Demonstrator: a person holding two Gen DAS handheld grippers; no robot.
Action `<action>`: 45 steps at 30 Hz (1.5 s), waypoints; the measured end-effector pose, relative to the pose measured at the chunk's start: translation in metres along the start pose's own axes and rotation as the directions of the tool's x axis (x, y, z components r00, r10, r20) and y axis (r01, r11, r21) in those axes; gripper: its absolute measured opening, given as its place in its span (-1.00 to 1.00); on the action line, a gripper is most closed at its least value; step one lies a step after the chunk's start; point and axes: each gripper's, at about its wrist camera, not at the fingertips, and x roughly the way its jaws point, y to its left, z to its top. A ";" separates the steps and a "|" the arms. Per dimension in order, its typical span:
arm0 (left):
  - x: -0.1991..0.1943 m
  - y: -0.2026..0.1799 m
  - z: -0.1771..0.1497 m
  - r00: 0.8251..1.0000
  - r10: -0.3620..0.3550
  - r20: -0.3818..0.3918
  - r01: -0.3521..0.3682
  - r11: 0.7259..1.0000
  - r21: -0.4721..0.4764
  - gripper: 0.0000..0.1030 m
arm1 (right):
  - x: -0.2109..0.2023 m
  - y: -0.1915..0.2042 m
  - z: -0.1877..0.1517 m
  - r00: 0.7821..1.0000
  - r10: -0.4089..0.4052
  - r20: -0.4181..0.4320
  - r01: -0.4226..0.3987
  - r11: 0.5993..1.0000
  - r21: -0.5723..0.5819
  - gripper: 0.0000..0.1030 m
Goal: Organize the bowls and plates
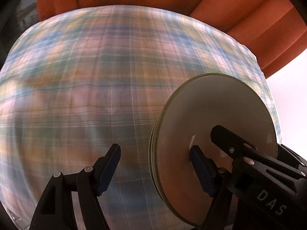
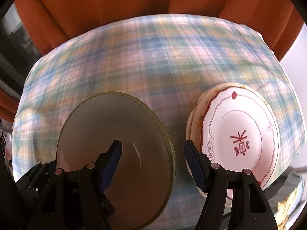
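Black right claw (image 1: pixel 220 132) arm marked "DAS".

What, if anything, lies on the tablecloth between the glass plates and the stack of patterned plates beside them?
Nothing visible. In the right wrist view, only bare plaid tablecloth separates the glass plates from the patterned plate stack. The right tongs hang open over that gap, gripping nothing.

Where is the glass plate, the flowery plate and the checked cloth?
glass plate (image 2: pixel 107 134): right wrist view, its clear middle.
flowery plate (image 2: pixel 239 132): right wrist view, centre, near the red flower.
checked cloth (image 1: pixel 86 95): left wrist view, bare part left of the plates.
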 end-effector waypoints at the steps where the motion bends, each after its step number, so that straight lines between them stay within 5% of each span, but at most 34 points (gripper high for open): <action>1: 0.000 0.001 0.000 1.000 -0.019 0.003 0.019 1.000 0.004 0.47 | 0.002 0.000 0.001 1.000 0.001 -0.012 -0.001 1.000 0.008 0.37; 12: 0.001 -0.003 0.005 0.996 -0.084 -0.031 0.085 0.996 0.023 0.25 | 0.007 -0.001 0.006 0.999 0.022 -0.035 -0.021 0.999 0.030 0.37; 20: 0.000 -0.019 0.008 1.000 0.002 -0.021 -0.001 0.999 0.038 0.12 | 0.016 -0.012 0.011 0.991 0.120 -0.057 -0.118 0.992 0.033 0.26; 23: 0.000 -0.028 0.007 0.998 0.059 -0.017 -0.058 0.996 0.062 0.12 | 0.021 -0.017 0.014 0.978 0.196 -0.075 -0.193 0.980 0.035 0.05; 31: -0.001 -0.039 0.007 0.983 0.183 -0.014 -0.182 0.982 0.056 0.15 | 0.036 -0.032 0.016 0.927 0.365 -0.083 -0.359 0.930 0.080 -0.10; 45: -0.001 -0.041 0.006 0.979 0.204 -0.024 -0.203 0.979 0.022 0.14 | 0.035 -0.031 0.020 0.920 0.376 -0.108 -0.376 0.926 0.022 -0.13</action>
